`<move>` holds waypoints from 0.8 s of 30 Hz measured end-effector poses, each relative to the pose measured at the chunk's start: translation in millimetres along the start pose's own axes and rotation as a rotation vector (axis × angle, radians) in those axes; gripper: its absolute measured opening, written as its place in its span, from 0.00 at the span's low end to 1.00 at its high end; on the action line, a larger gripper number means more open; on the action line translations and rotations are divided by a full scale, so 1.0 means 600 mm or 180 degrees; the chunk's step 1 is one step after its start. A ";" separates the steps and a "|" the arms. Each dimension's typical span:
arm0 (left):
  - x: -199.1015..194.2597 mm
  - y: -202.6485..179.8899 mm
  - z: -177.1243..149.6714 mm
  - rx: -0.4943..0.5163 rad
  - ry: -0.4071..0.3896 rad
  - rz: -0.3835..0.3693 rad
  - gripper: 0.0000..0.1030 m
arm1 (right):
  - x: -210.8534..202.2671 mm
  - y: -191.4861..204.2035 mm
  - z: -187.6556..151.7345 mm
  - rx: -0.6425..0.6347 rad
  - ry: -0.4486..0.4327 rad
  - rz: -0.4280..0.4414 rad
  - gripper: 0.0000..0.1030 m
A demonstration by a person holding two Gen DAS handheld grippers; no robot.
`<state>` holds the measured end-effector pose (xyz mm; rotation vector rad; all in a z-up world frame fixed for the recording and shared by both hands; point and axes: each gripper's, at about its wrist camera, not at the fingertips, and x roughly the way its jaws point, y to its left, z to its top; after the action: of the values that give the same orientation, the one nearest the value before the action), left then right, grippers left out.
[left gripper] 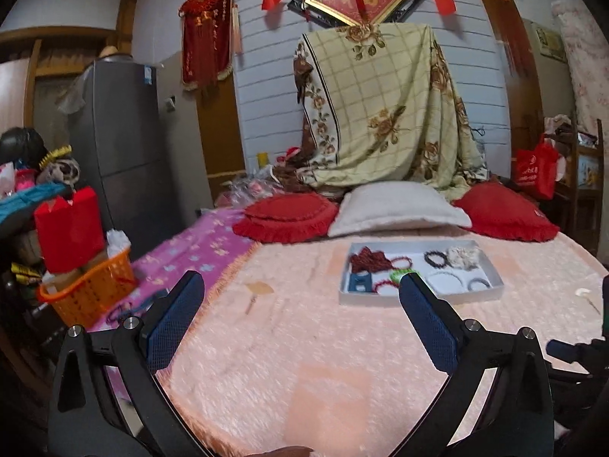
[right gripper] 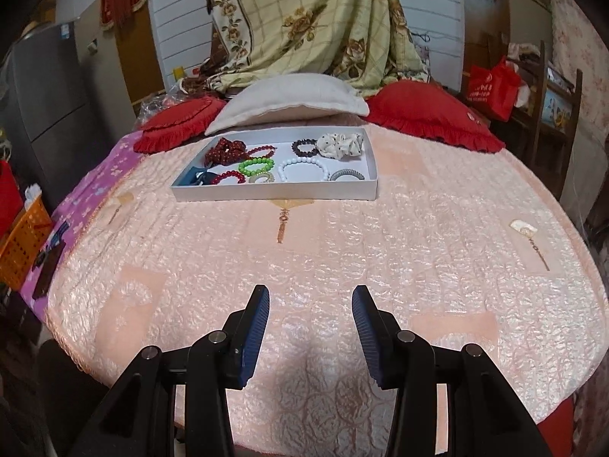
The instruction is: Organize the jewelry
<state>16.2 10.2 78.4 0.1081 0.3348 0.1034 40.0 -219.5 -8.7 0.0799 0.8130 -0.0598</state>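
Note:
A shallow white tray lies on the pink bedspread, far ahead of both grippers; it also shows in the left wrist view. In it lie several bead bracelets: green, white, red, dark, plus a cream scrunchie and a dark red scrunchie. My right gripper is open and empty above the bedspread, well short of the tray. My left gripper is open and empty, with its right finger overlapping the tray's near edge in view.
Two red cushions and a white pillow lie behind the tray. An orange basket stands at the bed's left. A fan-shaped hairpin lies in front of the tray, another at the right.

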 end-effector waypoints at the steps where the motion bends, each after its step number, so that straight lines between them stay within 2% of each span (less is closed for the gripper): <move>1: -0.001 -0.004 -0.003 0.0002 0.0052 -0.0018 1.00 | -0.003 0.004 -0.005 -0.0039 -0.0008 -0.0024 0.42; 3: -0.006 -0.009 -0.006 0.0006 0.0126 -0.0147 1.00 | -0.011 0.006 -0.010 -0.0058 -0.0043 -0.0054 0.42; 8: -0.018 -0.025 -0.014 0.0046 0.0180 -0.0147 1.00 | -0.031 -0.001 -0.013 -0.0024 -0.0128 -0.0143 0.42; 11: -0.008 -0.037 -0.029 0.0150 0.0400 -0.0040 1.00 | -0.039 -0.007 -0.015 0.0026 -0.0143 -0.0220 0.46; 13: 0.000 -0.042 -0.045 0.0211 0.0584 0.0013 1.00 | -0.044 -0.010 -0.018 0.0057 -0.0164 -0.0270 0.57; 17: 0.015 -0.042 -0.071 0.0210 0.0873 -0.0040 0.99 | -0.056 -0.009 -0.019 0.0039 -0.0238 -0.0359 0.59; 24: 0.025 -0.045 -0.081 0.0207 0.0983 -0.0122 0.99 | -0.062 0.000 -0.016 -0.0016 -0.0295 -0.0424 0.63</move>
<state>16.2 -10.4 24.6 0.1504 0.6486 0.0712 7.6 -217.7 11.6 0.0180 0.7252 -0.1859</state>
